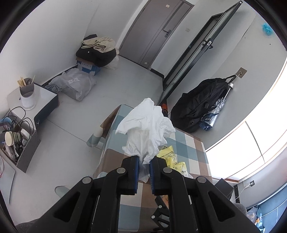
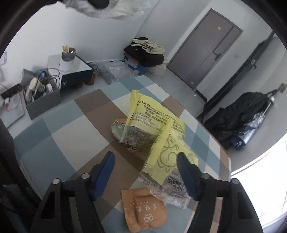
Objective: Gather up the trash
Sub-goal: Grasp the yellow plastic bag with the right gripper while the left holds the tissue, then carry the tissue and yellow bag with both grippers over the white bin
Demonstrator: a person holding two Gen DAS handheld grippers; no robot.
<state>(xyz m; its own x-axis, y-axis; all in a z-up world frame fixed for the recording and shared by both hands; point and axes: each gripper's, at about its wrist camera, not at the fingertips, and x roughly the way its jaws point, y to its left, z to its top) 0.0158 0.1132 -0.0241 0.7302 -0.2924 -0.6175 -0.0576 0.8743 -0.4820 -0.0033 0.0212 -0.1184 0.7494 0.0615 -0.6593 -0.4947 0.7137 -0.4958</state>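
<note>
My left gripper (image 1: 144, 161) is shut on a crumpled white plastic bag (image 1: 147, 125) and holds it up above the checked table (image 1: 190, 152). Yellow wrappers (image 1: 168, 156) lie on the table below it. In the right wrist view my right gripper (image 2: 145, 157) is open just above the table (image 2: 59, 132). Its fingers straddle a yellow and clear snack wrapper (image 2: 166, 164). A second yellow wrapper (image 2: 154, 116) lies beyond it, over a crumpled grey wrapper (image 2: 118, 126). A small brown paper packet (image 2: 143, 209) lies near the gripper's base. The white bag shows at the top edge (image 2: 114, 9).
On the floor stand a grey box of cables and bottles (image 1: 21, 141), a white box with a chopstick holder (image 1: 27, 95), a plastic sack (image 1: 73, 84) and a pile of clothes (image 1: 96, 52). A black bag and umbrella (image 1: 202, 107) hang on the wall. A grey door (image 1: 152, 32) is behind.
</note>
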